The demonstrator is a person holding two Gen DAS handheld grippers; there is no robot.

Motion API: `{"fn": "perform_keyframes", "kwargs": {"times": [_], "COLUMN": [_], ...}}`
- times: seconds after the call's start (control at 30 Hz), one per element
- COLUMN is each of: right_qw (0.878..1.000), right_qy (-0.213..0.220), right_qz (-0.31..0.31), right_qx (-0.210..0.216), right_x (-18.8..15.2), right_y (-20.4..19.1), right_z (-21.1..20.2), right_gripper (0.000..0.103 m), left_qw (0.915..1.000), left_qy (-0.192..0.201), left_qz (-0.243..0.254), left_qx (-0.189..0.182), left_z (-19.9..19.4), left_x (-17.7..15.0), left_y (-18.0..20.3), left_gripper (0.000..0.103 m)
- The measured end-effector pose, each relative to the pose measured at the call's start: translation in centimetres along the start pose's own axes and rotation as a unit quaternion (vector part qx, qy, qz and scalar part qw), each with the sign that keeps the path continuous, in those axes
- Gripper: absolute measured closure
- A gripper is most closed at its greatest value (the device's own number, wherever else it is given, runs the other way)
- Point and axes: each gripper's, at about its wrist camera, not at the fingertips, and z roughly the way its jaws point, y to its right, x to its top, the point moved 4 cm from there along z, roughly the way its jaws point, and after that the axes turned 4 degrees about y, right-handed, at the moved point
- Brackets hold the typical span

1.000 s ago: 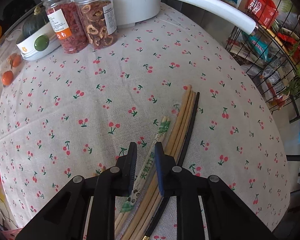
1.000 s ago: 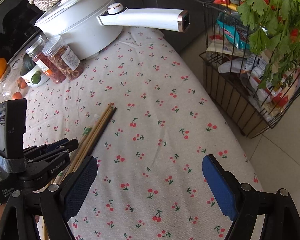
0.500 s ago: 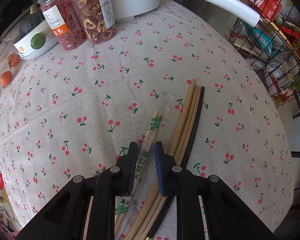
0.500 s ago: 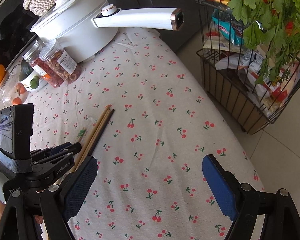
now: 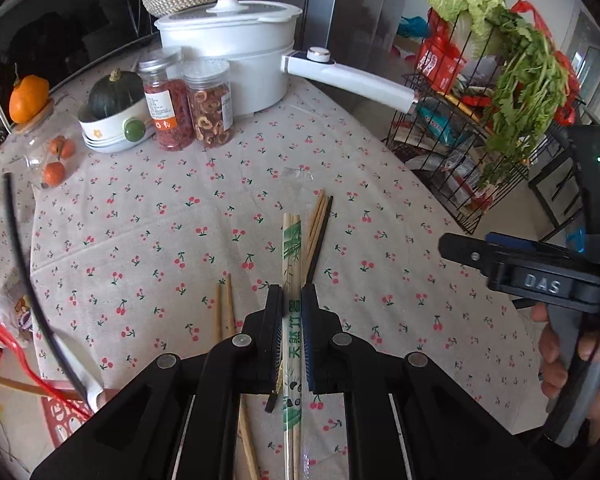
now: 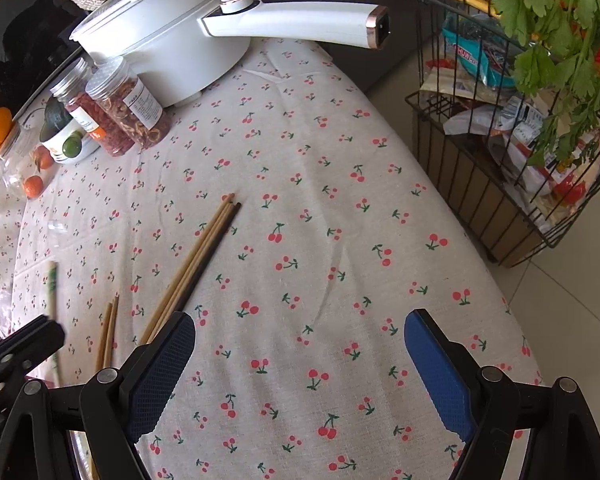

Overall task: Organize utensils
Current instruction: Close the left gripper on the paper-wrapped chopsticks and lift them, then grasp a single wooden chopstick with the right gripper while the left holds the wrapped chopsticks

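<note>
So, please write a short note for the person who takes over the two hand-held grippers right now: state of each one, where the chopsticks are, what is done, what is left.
Left hand-held gripper: has just been closing, now shut on the wrapped chopsticks, raised above the tablecloth.
Right hand-held gripper: open, empty, held over bare cloth.
On the cloth: a bundle of three wooden chopsticks and a dark one, and a separate wooden pair beside it.
Done: the wrapped pair is picked out of the pile.
Left: put it down where it belongs (no holder is in view), then sort the loose chopsticks.
</note>
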Motion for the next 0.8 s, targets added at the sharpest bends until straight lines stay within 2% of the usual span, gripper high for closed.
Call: {"fn": "perform_keyframes", "kwargs": {"times": [0.17,0.33,0.43,0.5,0.57,0.7,0.8], "right_qw": [1.000,0.996,0.990,0.986,0.984,0.982,0.981], "right_qy": [-0.014,-0.044,-0.077,-0.095,-0.107,-0.110,-0.114], "right_qz": [-0.019,-0.051,-0.074,-0.081,-0.087,-0.097,-0.103], "right_qx": [0.019,0.060,0.093,0.107,0.114,0.115,0.115], "right_x": [-0.8,-2.2,-3.6,-4.5,-5.0,-5.2,-5.3], "right_y": [-3.0,-7.3,-10.2,-11.9,-13.2,-15.4,-16.7], "right_z": [0.9,2.5,4.0,5.0,5.9,7.3,8.2], "right_gripper": [0.014,0.015,0.029,0.047,0.058,0.071,0.076], "left_qw": [0.9990,0.9957,0.9930,0.9918,0.9904,0.9897,0.9891], "left_qy": [0.042,0.092,0.115,0.122,0.130,0.129,0.129], "left_qz": [0.009,-0.001,-0.025,-0.039,-0.048,-0.062,-0.071], "left_qx": [-0.012,-0.006,0.002,-0.002,-0.002,-0.006,-0.006], "left_z": [-7.1,-11.8,-13.2,-13.8,-14.4,-14.8,-15.1], "left_x": [-2.3,-4.5,-5.6,-5.9,-6.3,-7.1,-7.5], "left_y": [-0.6,-2.9,-4.8,-6.2,-7.3,-9.1,-10.0], "left_gripper": [0.094,0.094,0.094,0.094,0.094,0.094,0.094]}}
